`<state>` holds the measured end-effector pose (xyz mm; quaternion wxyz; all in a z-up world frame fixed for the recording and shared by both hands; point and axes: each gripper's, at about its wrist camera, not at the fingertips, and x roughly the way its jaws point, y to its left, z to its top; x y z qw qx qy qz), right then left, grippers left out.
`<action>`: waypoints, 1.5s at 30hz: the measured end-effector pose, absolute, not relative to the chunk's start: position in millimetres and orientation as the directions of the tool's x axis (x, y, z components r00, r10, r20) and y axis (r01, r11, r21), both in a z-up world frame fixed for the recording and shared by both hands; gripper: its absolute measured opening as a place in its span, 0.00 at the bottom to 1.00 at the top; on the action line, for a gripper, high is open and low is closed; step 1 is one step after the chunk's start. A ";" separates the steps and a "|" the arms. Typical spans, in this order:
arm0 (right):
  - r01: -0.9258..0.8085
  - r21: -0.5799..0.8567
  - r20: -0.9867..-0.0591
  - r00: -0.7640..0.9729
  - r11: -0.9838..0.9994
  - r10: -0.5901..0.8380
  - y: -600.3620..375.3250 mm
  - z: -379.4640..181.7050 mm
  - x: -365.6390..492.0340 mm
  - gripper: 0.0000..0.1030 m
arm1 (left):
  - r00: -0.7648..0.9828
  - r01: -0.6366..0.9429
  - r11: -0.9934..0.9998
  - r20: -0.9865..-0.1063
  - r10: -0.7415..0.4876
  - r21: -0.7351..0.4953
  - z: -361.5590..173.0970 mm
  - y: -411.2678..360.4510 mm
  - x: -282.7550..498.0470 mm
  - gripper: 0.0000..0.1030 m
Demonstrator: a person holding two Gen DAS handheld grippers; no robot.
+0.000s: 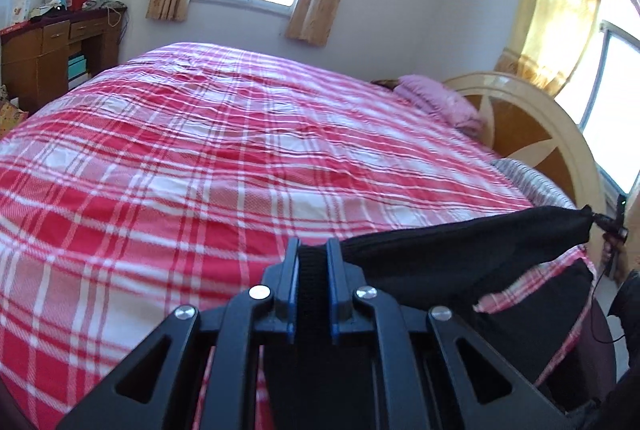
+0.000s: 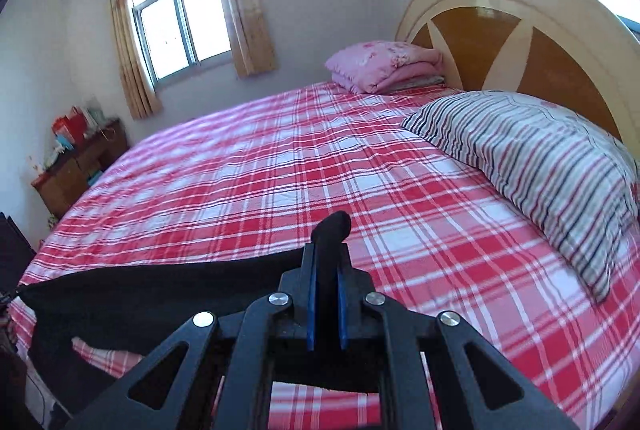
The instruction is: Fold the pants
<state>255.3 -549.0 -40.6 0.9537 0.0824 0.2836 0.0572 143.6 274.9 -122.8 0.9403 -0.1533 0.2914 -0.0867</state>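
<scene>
— Left gripper [image 1: 313, 250] up close, jaws pinching the black pants [image 1: 460, 246] at one end!

— Right gripper [image 2: 326, 254] clamps the other end; pants stretched between them over the red plaid bed [image 2: 280, 169], near the striped pillow [image 2: 540, 165].

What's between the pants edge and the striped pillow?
Only bare plaid bedspread lies between the black pants and the striped pillow; right wrist view shows it. Both right gripper and left gripper clamp the pants.
</scene>
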 end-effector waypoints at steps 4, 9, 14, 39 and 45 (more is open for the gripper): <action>-0.021 0.237 -0.531 0.834 0.971 0.148 -562.5 -65.1 212.2 0.08 | 0.813 0.092 0.915 -0.501 -0.297 -0.393 -142.9 275.6 109.3 0.12; -0.012 0.281 -0.518 0.840 0.960 0.162 -565.8 -90.8 168.6 0.08 | 0.805 0.084 0.901 -0.504 -0.313 -0.425 -161.6 277.9 85.7 0.12; 0.027 0.290 -0.558 0.816 0.957 0.147 -572.1 -113.9 146.7 0.08 | 0.786 0.093 0.912 -0.533 -0.314 -0.399 -181.1 270.2 76.2 0.12; -0.550 -0.276 -0.656 0.707 0.788 0.264 -241.0 -97.1 69.2 0.64 | 0.805 0.129 0.991 -0.580 -0.123 -0.032 -176.4 236.4 45.4 0.20; -0.702 -0.386 -0.729 0.629 0.598 0.269 -149.5 -157.6 67.2 0.63 | 0.807 0.138 0.990 -0.578 -0.121 -0.014 -180.8 237.7 41.9 0.20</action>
